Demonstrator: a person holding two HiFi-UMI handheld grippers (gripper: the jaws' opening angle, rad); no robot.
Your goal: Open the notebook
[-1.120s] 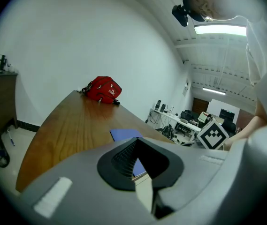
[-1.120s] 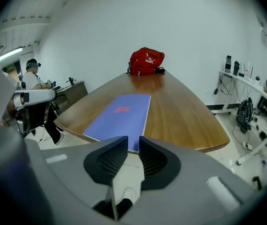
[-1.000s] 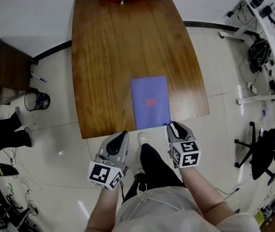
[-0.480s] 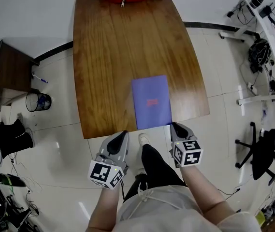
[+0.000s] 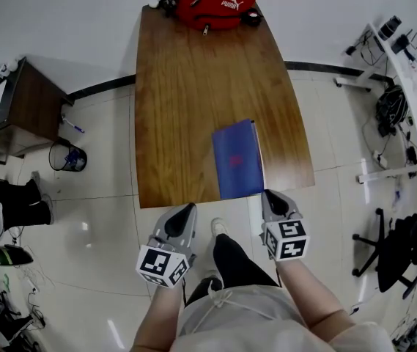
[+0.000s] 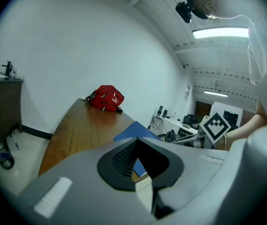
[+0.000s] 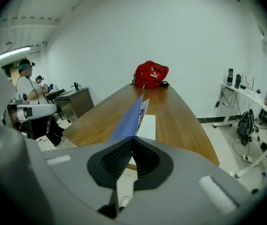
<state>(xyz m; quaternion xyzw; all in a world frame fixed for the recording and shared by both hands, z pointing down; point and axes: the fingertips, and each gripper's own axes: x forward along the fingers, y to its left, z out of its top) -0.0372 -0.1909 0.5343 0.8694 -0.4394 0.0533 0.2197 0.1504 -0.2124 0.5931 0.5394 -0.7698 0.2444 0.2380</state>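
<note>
The right gripper point(image 7: 134, 138) is pinched on the near edge of the cover of the blue notebook point(image 5: 237, 160), tilting it up off the white page, likely so it can swing over. The notebook lies at the near end of the wooden table point(image 5: 186, 86). The left gripper point(image 5: 185, 213), jaws together on nothing, hangs off the table edge, clear of the cover

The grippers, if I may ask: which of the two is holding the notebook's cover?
The right gripper: its jaws are shut on the blue notebook's lifted cover. The left gripper holds nothing and is clear of the notebook.
</note>
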